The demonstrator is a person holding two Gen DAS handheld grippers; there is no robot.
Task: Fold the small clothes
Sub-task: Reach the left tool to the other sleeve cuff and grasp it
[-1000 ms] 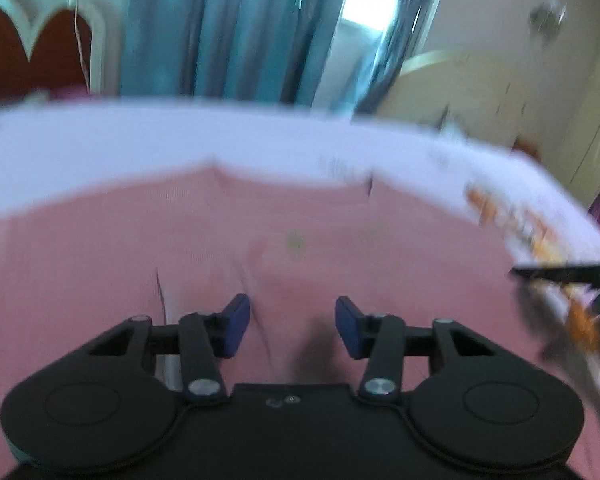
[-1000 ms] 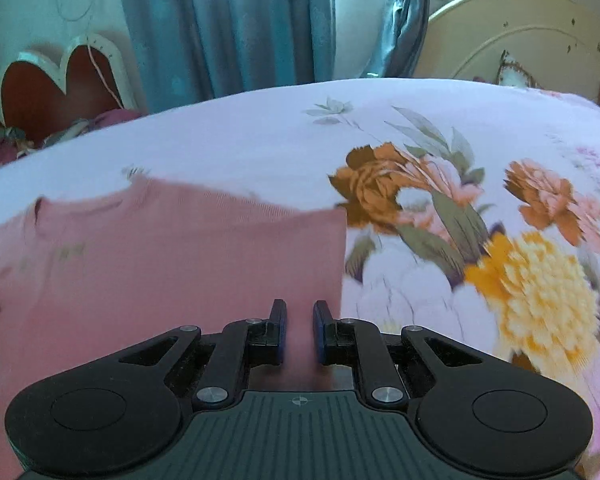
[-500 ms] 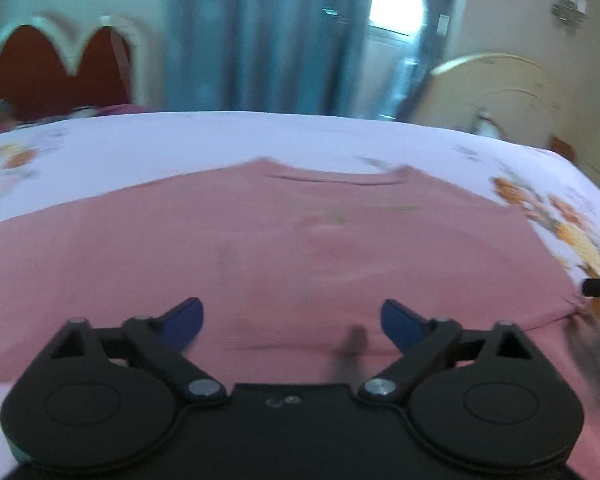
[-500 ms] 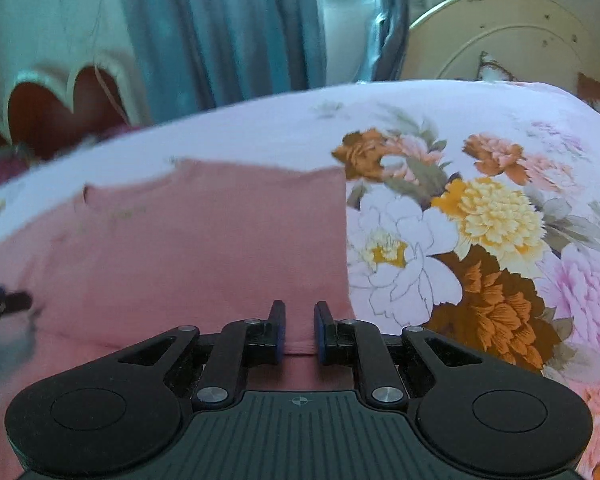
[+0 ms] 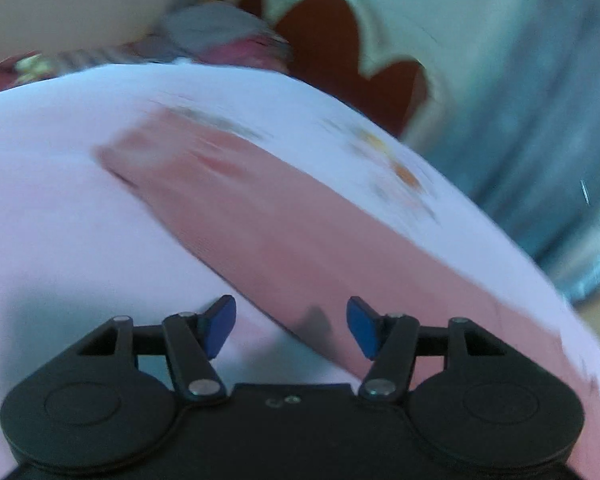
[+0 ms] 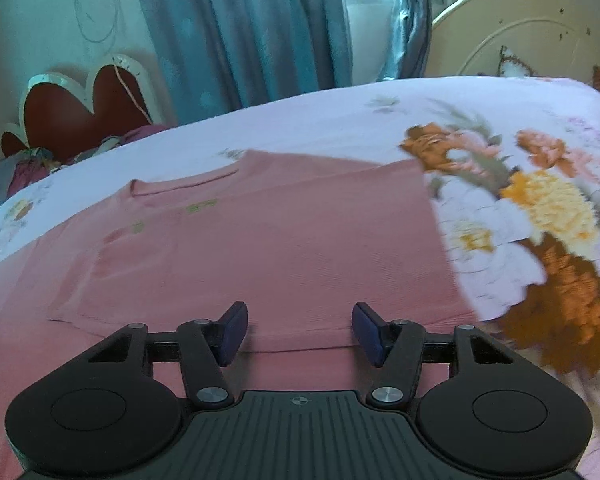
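1. Pink T-shirt [image 6: 276,248] spread flat on the floral bedsheet [image 6: 520,216], neckline toward the far side, right side folded inward with a straight edge against the printed flowers.
2. Small green lettering visible on the chest, too small to read.
3. Right gripper [image 6: 299,334] low over the shirt's near hem, jaws spread and opening, blue pads [image 6: 233,332] clear of the fabric; nothing pinched, only cloth lying beneath the gap.
4. Left gripper [image 5: 291,327] over the edge of a long pink sleeve [image 5: 260,220], view heavily blurred and tilted.
5. Left jaws apart and closing, blue pads [image 5: 220,326] not pressing on anything; sleeve edge and bare sheet beneath the gap.
6. Sleeve stretched diagonally across the sheet, cuff at the far end, away from the gripper.
7. Behind the bed: red heart-shaped headboard piece [image 6: 80,112] with a white border, teal curtains [image 6: 240,32], cream rounded headboard [image 6: 520,40] at right.
8. Heap of mixed clothes [image 6: 28,164] beside the heart shape, at the bed's far left.
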